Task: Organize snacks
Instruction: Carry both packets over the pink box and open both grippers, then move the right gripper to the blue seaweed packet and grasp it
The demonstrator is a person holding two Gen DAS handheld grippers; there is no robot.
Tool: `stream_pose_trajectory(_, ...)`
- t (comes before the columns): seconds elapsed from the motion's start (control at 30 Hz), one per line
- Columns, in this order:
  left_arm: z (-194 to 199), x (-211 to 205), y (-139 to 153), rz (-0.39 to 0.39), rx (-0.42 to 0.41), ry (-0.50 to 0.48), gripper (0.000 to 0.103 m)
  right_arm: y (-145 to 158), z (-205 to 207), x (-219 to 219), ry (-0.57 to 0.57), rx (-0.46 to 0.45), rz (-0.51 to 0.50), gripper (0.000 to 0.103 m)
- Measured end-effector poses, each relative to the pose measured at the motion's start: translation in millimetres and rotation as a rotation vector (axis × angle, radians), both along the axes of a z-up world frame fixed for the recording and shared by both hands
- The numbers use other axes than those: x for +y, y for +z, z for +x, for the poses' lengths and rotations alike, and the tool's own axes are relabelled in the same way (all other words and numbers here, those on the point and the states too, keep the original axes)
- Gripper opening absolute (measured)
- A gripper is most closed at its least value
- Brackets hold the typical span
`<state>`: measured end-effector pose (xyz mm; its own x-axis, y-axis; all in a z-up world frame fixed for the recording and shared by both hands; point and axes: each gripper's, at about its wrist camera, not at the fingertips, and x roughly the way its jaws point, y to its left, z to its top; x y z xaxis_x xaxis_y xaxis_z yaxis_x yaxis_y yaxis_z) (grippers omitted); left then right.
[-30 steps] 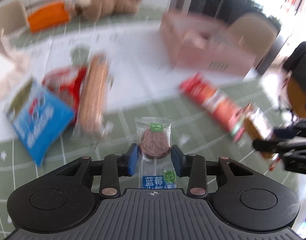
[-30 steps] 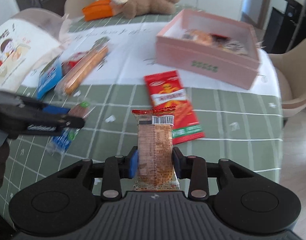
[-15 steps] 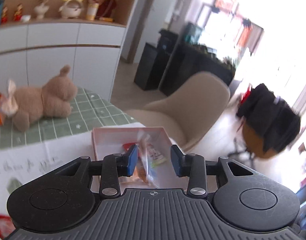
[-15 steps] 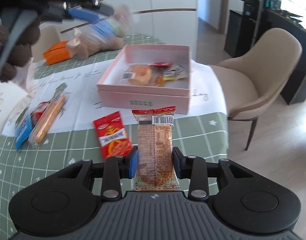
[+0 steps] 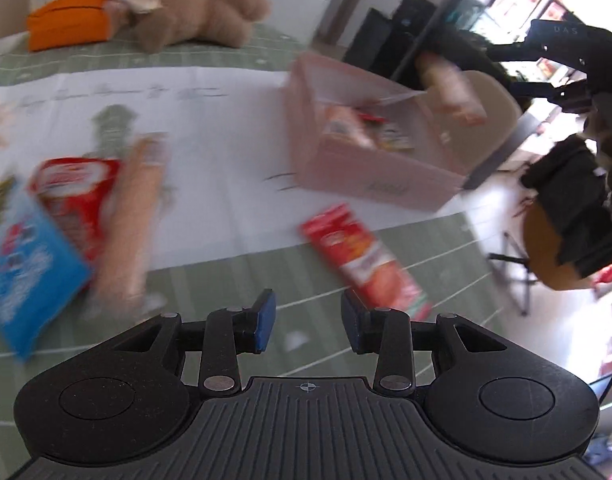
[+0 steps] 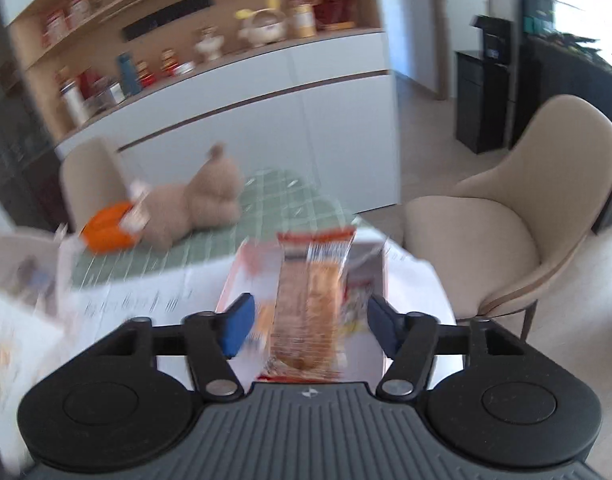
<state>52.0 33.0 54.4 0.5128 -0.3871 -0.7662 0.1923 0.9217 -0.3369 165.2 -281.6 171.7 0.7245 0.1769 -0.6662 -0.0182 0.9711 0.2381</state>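
The right gripper (image 6: 307, 326) is seen above the pink box (image 6: 379, 276), its fingers (image 6: 238, 324) just opened and clear of a wafer pack (image 6: 309, 304) between them. The left gripper (image 5: 304, 322) is held apart, empty, over the counter (image 5: 226, 280), a red packet (image 5: 361, 256) just ahead.

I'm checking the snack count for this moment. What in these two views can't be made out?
- Pink box contents, left wrist view: motion blur smears the wrappers.
- Pink box interior, right wrist view: the wafer pack covers it.
- Blue bag, left wrist view: print blurred, cut off by the edge.
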Motion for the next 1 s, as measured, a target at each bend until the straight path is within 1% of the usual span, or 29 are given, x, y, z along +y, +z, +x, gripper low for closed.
stream_pose_trajectory(0.07, -4, 17, 2, 0.017, -0.012, 0.042, 0.04, -11, 0, 0, 0.007, 0.021, 0.016, 0.063)
stream_pose_trajectory(0.13, -2, 33, 7, 0.028, -0.026, 0.092, 0.04, -33, -6, 6, 0.027, 0.066, 0.008, 0.063)
stream_pose_trajectory(0.2, -1, 48, 10, 0.046, -0.046, 0.147, 0.04, -57, -13, 17, 0.056, 0.12, -0.032, 0.063)
stream_pose_trajectory(0.27, 4, 59, 13, 0.058, -0.045, 0.197, 0.04, -74, -15, 23, 0.075, 0.147, -0.07, 0.063)
stream_pose_trajectory(0.33, 6, 66, 18, 0.053, -0.042, 0.213, 0.04, -78, -7, 22, 0.051, 0.146, -0.057, 0.063)
stream_pose_trajectory(0.4, 9, 66, 17, 0.026, -0.044, 0.204, 0.04, -76, 6, 16, -0.004, 0.122, -0.024, 0.063)
stream_pose_trajectory(0.47, 8, 69, 16, 0.03, -0.052, 0.217, 0.04, -74, 23, 13, -0.053, 0.114, -0.016, 0.062)
stream_pose_trajectory(0.5, 4, 74, 15, 0.037, -0.06, 0.232, 0.04, -75, 28, 14, -0.055, 0.12, -0.022, 0.061)
stream_pose_trajectory(0.57, -1, 85, 13, 0.054, -0.066, 0.282, 0.04, -77, 31, 27, -0.019, 0.125, -0.028, 0.061)
stream_pose_trajectory(0.63, 3, 101, 12, 0.056, -0.056, 0.341, 0.04, -82, 23, 47, 0.037, 0.131, -0.035, 0.061)
stream_pose_trajectory(0.7, 6, 119, 13, 0.062, -0.068, 0.418, 0.04, -90, 8, 68, 0.097, 0.141, -0.061, 0.061)
stream_pose_trajectory(0.77, 10, 133, 11, 0.11, -0.095, 0.49, 0.04, -101, -14, 87, 0.156, 0.155, -0.069, 0.06)
stream_pose_trajectory(0.8, 13, 137, 9, 0.137, -0.091, 0.51, 0.04, -104, -23, 93, 0.174, 0.167, -0.062, 0.06)
stream_pose_trajectory(0.87, 24, 145, -1, 0.169, -0.049, 0.527, 0.04, -115, -43, 101, 0.199, 0.198, -0.041, 0.061)
stream_pose_trajectory(0.97, 37, 145, -18, 0.164, 0.018, 0.488, 0.041, -133, -68, 106, 0.208, 0.24, -0.048, 0.061)
stream_pose_trajectory(1.0, 37, 139, -20, 0.176, 0.002, 0.465, 0.041, -139, -75, 107, 0.211, 0.253, -0.059, 0.061)
